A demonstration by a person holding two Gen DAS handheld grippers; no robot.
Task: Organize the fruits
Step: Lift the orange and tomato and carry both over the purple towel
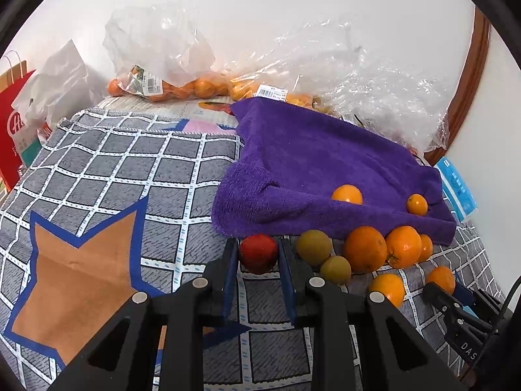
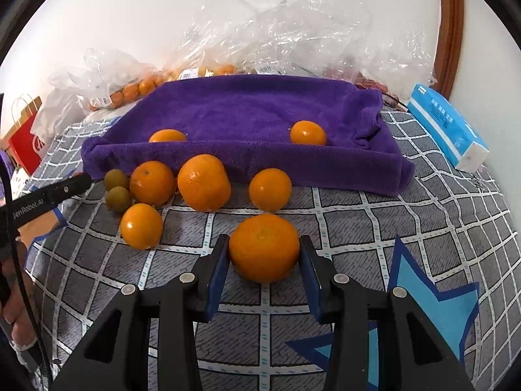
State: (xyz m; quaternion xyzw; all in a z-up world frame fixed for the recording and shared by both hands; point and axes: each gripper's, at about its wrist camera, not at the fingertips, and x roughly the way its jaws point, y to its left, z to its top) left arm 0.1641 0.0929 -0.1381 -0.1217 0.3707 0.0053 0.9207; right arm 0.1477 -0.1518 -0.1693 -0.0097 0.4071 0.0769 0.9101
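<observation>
My left gripper (image 1: 258, 254) is shut on a small red fruit (image 1: 259, 252) just in front of the purple towel (image 1: 309, 166). My right gripper (image 2: 264, 254) is shut on a large orange (image 2: 264, 247) low over the checked cloth. Two oranges (image 2: 307, 133) lie on the purple towel (image 2: 260, 110). Several oranges (image 2: 204, 182) and two green fruits (image 2: 118, 198) lie in front of the towel. The left gripper's tip (image 2: 71, 187) shows at the left of the right wrist view. The right gripper (image 1: 447, 293) shows at the lower right of the left wrist view.
Clear plastic bags of oranges (image 1: 182, 84) lie along the back wall. A blue tissue pack (image 2: 446, 127) sits at the right edge. A red paper bag (image 1: 13, 123) stands at the far left. The grey checked cloth (image 1: 130, 169) covers the table.
</observation>
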